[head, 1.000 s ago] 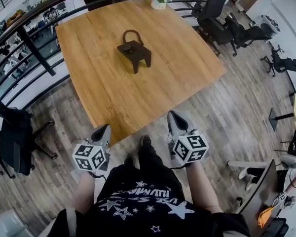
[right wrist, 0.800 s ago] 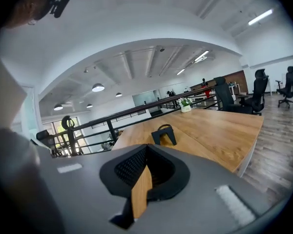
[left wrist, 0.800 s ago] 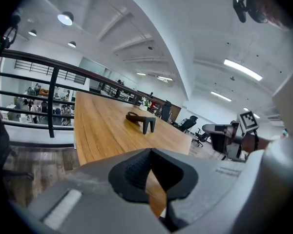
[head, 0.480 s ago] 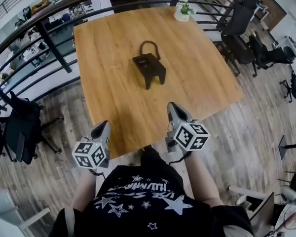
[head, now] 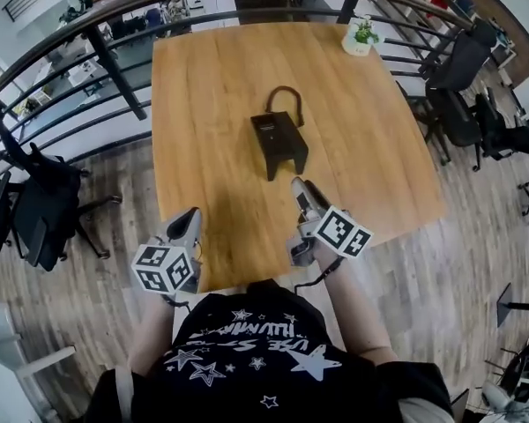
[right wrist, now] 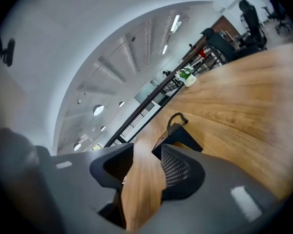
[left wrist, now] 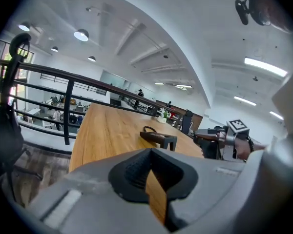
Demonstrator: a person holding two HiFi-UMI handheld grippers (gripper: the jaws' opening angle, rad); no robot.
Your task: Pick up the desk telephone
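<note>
The desk telephone [head: 279,139] is a dark wedge with a curved loop at its far end, standing mid-table on the wooden table [head: 203,104]. My right gripper [head: 298,189] is over the table's near part, just short of the telephone's near end and rolled to one side. Its jaws are opening with nothing between them. In the right gripper view the telephone [right wrist: 178,135] lies just beyond the fingertips. My left gripper [head: 188,221] hangs at the table's near edge, far from the telephone [left wrist: 158,138], its tips meeting on nothing.
A small potted plant [head: 360,38] stands at the table's far right corner. A dark railing [head: 115,51] runs behind and left of the table. Office chairs stand at the left [head: 35,201] and right [head: 458,86]. The person's legs are below the near edge.
Both grippers have come forward to the table. The right one has rolled, crossed the near edge toward the telephone, and its jaws have parted.
</note>
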